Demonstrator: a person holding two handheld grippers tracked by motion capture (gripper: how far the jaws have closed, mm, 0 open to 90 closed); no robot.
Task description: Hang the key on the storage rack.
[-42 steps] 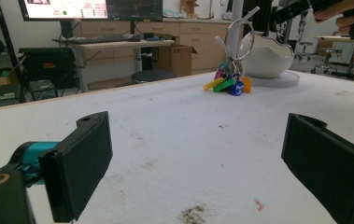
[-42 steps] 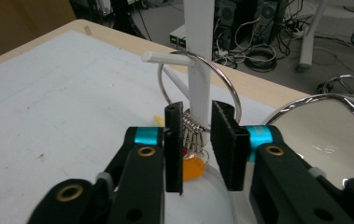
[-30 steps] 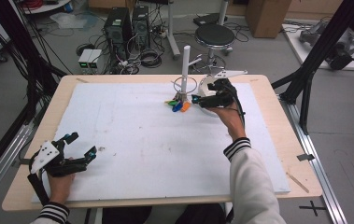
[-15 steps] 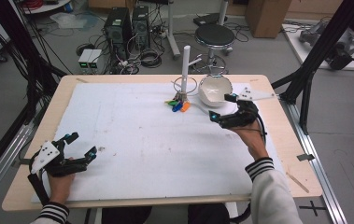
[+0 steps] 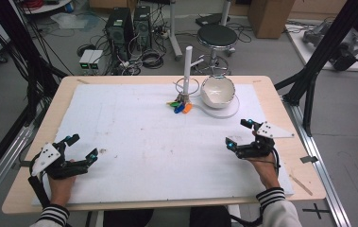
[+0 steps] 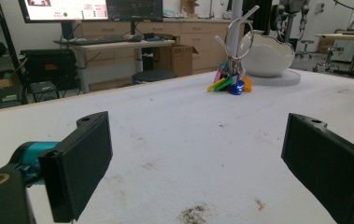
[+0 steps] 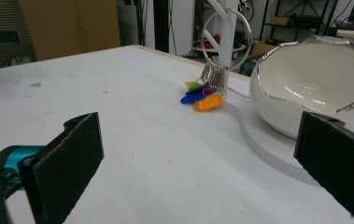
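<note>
Jaws on both grippers stood wide with nothing between them: the right gripper (image 5: 238, 133) had just finished opening near the counter's right edge, well short of the bunch of coloured key tags (image 5: 180, 106), and the left gripper (image 5: 81, 147) sat at the near left corner. Largest of all, the counter (image 5: 63, 94) carried a white foam sheet (image 5: 134, 137), scuffed and stained with dark specks near the left hand. On it, at the far middle, a white bowl (image 5: 218, 91) with a jagged rim rested on a round white pad (image 5: 233, 110), just beside a white post (image 5: 188, 66); the tags hung from a big metal ring (image 7: 224, 29) by that post. From above, computer towers, a stool and tangled cables lay on the floor beyond. The left gripper view instead showed cabinets and a monitor (image 6: 65, 9), its writing too small to read.
</note>
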